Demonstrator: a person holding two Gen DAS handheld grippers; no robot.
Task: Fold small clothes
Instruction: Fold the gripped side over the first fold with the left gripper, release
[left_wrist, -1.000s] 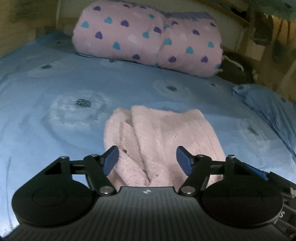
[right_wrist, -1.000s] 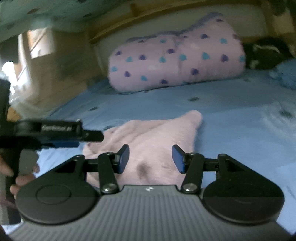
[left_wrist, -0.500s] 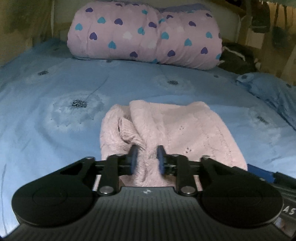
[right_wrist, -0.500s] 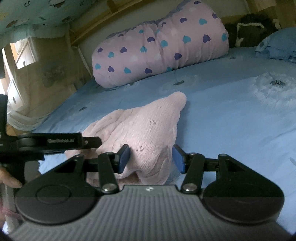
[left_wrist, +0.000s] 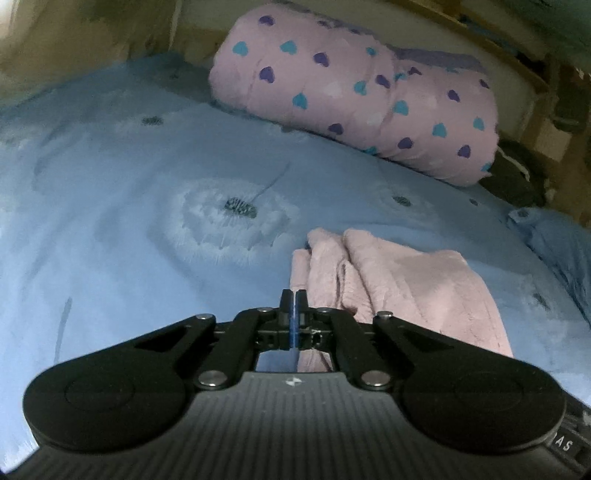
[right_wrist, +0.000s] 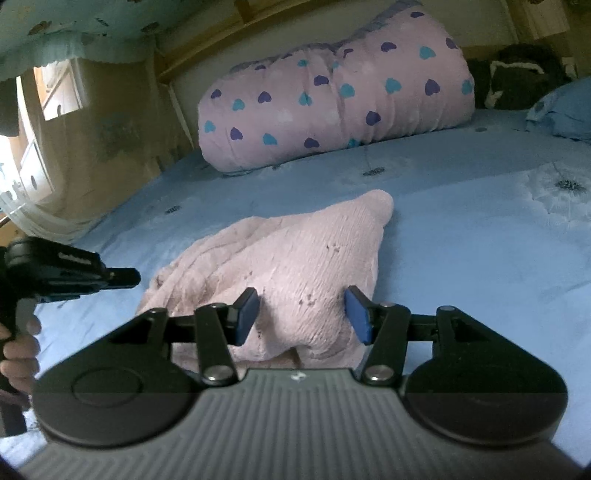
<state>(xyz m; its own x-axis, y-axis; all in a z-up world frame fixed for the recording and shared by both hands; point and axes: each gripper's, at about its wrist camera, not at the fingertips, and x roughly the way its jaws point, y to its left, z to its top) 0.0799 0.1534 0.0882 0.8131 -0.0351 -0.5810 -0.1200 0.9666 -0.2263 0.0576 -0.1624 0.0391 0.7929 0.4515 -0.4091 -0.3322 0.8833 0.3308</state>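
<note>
The pink knitted garment lies bunched on the blue dandelion-print bedsheet, and one rounded corner pokes up at its far end. In the right wrist view the garment's near edge sits right between the jaws. The right gripper is wide open, with its blue pads either side of the knit and not pinching it. In the left wrist view the garment runs ahead and to the right of the jaws, in ridged folds. The left gripper is closed, pads pressed together. Its tips sit at the garment's left edge, and I can't tell if any cloth is caught between them. Off to the left of the right jaws, the left gripper shows side-on in a bare hand. Well beyond the jaws, a rolled pink heart-print quilt lies across the head of the bed. A blue pillow is far right.
</note>
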